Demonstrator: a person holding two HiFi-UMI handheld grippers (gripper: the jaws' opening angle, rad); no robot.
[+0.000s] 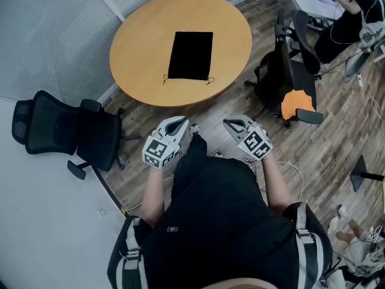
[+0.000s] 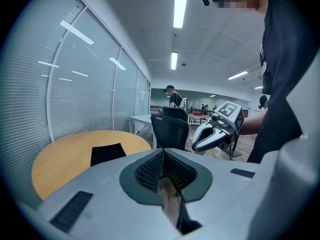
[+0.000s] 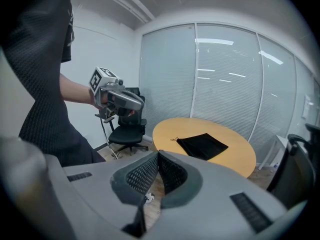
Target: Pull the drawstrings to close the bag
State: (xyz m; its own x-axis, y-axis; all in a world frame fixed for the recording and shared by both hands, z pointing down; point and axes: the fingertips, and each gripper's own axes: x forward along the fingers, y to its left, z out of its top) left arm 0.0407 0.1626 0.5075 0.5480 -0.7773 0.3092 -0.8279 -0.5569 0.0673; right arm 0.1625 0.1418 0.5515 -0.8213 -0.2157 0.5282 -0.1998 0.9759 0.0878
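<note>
A flat black drawstring bag (image 1: pixel 190 55) lies on the round wooden table (image 1: pixel 138 47), its cord ends (image 1: pixel 165 77) sticking out at the near edge. Both grippers hang in front of my body, short of the table and apart from the bag. My left gripper (image 1: pixel 180 121) is shut with nothing in it, and so is my right gripper (image 1: pixel 231 123). In the left gripper view the closed jaws (image 2: pixel 162 155) point past the bag (image 2: pixel 106 153), and the right gripper (image 2: pixel 218 132) shows to the right. The right gripper view has the bag (image 3: pixel 202 145) beyond its closed jaws (image 3: pixel 158 157), with the left gripper (image 3: pixel 118 98) at upper left.
A black office chair (image 1: pixel 66 131) stands left of the table, close to the wall. Another chair with an orange cushion (image 1: pixel 296 104) stands to the right. A person (image 1: pixel 352 17) sits at a desk at the top right. Glass walls with blinds run behind the table.
</note>
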